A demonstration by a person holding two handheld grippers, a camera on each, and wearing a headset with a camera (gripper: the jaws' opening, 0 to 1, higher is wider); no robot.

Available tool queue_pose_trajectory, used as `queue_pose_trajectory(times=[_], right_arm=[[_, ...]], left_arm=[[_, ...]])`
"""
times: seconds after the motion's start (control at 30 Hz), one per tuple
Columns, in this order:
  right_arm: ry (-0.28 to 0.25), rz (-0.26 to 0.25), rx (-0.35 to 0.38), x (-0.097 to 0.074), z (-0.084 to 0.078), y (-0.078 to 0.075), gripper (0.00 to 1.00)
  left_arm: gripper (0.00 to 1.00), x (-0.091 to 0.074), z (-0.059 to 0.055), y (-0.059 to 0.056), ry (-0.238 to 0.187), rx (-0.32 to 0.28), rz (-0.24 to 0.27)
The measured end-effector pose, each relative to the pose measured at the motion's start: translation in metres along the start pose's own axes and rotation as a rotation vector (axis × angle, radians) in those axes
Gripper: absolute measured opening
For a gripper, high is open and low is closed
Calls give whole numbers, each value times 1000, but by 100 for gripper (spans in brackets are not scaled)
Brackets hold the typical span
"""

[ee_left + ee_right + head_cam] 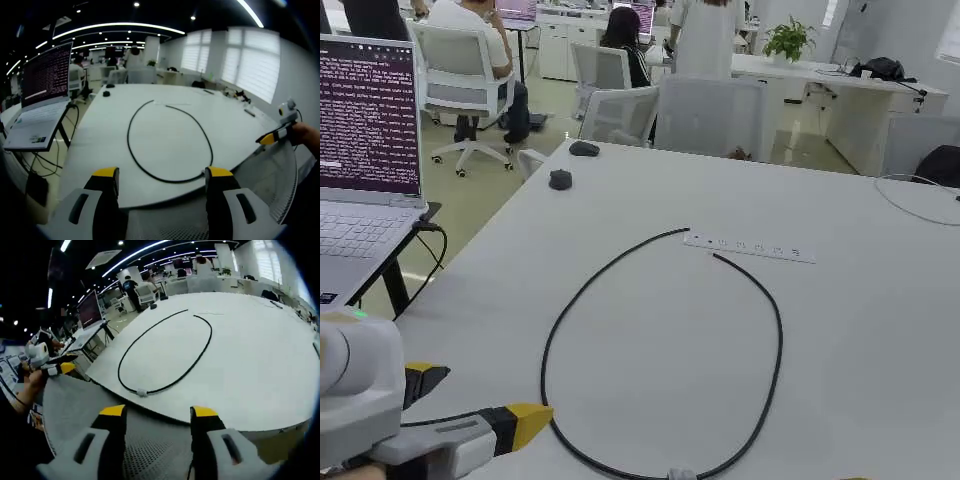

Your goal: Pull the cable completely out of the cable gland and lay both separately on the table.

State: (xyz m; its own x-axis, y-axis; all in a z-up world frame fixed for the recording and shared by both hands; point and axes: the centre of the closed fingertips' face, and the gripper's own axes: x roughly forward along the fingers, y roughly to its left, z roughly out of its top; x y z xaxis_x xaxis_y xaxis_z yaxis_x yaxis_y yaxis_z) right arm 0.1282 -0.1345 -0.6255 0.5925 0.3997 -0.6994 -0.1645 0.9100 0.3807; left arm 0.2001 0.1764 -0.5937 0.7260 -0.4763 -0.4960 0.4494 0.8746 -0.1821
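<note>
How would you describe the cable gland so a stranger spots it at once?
On the big white table lies a black cable in a loop. At the loop's near edge sits the cable gland: a small pale grey lump, unlike the dark cable it rides on.

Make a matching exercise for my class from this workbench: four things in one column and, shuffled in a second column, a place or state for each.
Things
1. cable
2. cable gland
3. laptop
4. left tool

Place or state
A. open, held short of the table
B. beside the table, screen lit
C. lying in a wide loop on the table
D. on the cable, by the table's near edge

Pairs: 1-C, 2-D, 3-B, 4-A
</note>
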Motion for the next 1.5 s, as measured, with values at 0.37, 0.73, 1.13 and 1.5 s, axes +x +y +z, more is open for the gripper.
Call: queue_pose_trajectory(times=[0.37, 0.73, 1.13, 1.5], right_arm=[[6, 1, 6, 1, 0, 0, 48], [7, 3, 1, 1, 0, 0, 47], [29, -8, 4, 1, -2, -4, 48], [136, -42, -224, 20, -15, 9, 57]], left_arm=[[74, -1, 0, 3, -1, 17, 23], [78, 0, -2, 4, 18, 6, 25], [81, 1, -3, 2, 14, -35, 2], [82, 1, -5, 2, 35, -26, 13]])
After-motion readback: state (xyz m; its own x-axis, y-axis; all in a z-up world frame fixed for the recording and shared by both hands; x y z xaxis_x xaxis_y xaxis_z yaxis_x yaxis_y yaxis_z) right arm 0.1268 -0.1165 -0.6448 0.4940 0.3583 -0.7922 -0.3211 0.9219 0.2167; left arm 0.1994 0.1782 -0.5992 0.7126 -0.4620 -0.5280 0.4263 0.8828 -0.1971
